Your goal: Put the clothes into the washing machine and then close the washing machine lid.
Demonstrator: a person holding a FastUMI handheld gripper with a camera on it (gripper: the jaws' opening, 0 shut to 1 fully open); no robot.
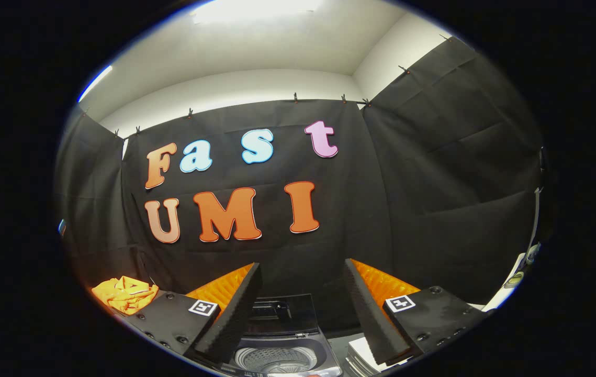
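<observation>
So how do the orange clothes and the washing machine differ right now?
The orange clothes lie crumpled in a soft heap off to the left of the open gripper, untouched; the washing machine sits between and below the fingers, rigid and dark. The clothes are bright orange; the machine shows a pale drum, its lid standing raised. Both rest in front of the black cloth wall.

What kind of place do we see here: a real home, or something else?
Probably a staged recording booth, not a home: black cloth wall pinned up with clips, a small top-loading washing machine with lid up between the open gripper fingers, orange clothes beside it.
</observation>
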